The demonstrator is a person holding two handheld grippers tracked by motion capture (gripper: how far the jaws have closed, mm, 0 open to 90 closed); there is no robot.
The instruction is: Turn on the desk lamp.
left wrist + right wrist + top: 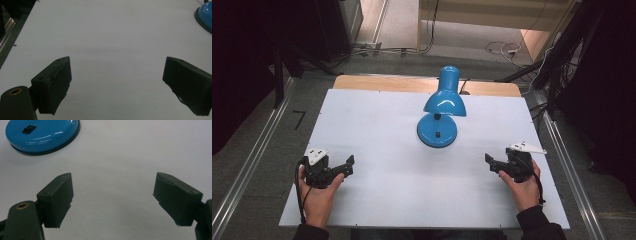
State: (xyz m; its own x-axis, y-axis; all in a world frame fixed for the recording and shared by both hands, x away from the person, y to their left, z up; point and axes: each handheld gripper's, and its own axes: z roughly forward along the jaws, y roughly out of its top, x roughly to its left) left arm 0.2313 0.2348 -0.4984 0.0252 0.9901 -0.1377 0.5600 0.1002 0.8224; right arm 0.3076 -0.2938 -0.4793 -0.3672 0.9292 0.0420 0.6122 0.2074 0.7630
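Observation:
A glossy blue desk lamp [443, 102] stands upright at the middle back of the white table [377, 125], its shade over a round base [437, 132] that carries a black switch. My left gripper [347, 165] rests at the front left in a person's hand, open and holding nothing. At the front right my right gripper [490, 163] is also open and holding nothing. The left gripper view has its jaws [117, 82] wide apart over bare table, with the lamp base [204, 15] at the top right. In the right gripper view the jaws [113, 197] are spread, the lamp base [42, 135] at top left.
The white table sits on a wooden board [387, 82] that shows at the far edge. Metal rails [252, 160] run along both sides on the grey floor. Cables [502, 49] lie on the floor behind the table. Dark stands flank the back corners.

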